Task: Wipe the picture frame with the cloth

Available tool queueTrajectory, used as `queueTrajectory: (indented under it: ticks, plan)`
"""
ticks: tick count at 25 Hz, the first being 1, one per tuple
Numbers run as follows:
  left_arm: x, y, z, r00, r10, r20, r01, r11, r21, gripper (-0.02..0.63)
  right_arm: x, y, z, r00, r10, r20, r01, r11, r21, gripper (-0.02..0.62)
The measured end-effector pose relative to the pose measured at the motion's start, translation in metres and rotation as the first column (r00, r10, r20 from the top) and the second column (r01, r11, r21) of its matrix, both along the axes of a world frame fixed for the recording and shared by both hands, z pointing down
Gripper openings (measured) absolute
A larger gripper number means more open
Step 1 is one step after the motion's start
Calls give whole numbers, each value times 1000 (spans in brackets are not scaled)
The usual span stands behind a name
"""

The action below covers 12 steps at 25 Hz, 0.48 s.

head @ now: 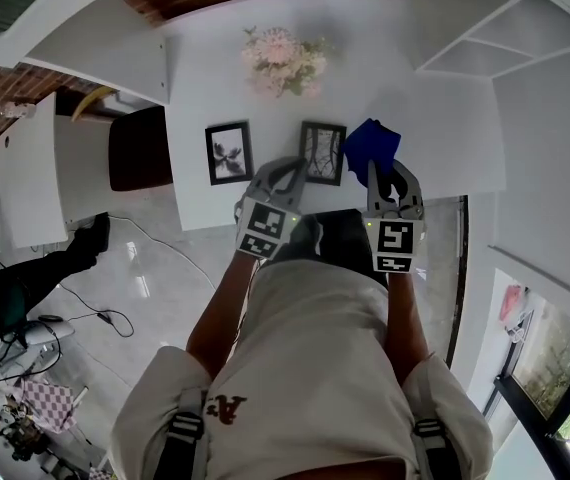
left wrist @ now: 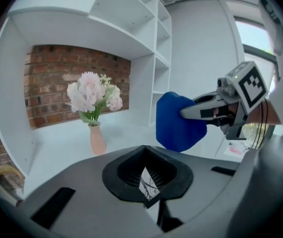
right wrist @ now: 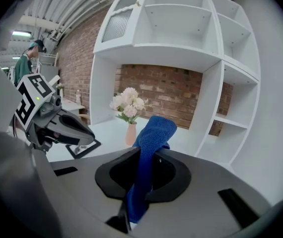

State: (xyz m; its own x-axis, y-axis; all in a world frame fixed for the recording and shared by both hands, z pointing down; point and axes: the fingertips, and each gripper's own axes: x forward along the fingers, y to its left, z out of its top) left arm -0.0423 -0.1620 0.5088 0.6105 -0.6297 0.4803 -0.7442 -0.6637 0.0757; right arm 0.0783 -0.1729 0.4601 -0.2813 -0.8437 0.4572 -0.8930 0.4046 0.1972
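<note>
From the head view, my left gripper [head: 293, 168] reaches to the picture frame [head: 322, 152] on the white surface [head: 200, 78]. My right gripper [head: 391, 174] holds the blue cloth [head: 369, 146] just beside it. A second frame [head: 229, 152] sits further left.

Only the left gripper view shows its fingers pinching the frame's edge.

In the right gripper view, the fingers are pressed on the cloth.
</note>
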Motion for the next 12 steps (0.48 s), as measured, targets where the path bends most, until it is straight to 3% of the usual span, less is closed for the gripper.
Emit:
queueTrajectory:
  ticks: [5,12]
  plan:
    - [-1,-6,-40,999,10,-38,-7,997,74,0,-9,5,-26,999,4,53,-5,1000,29,26]
    - [0,-9,-78,996,22,-87,-9,989,145,0,-12,10,-47,999,17,30,-19,998,53,23]
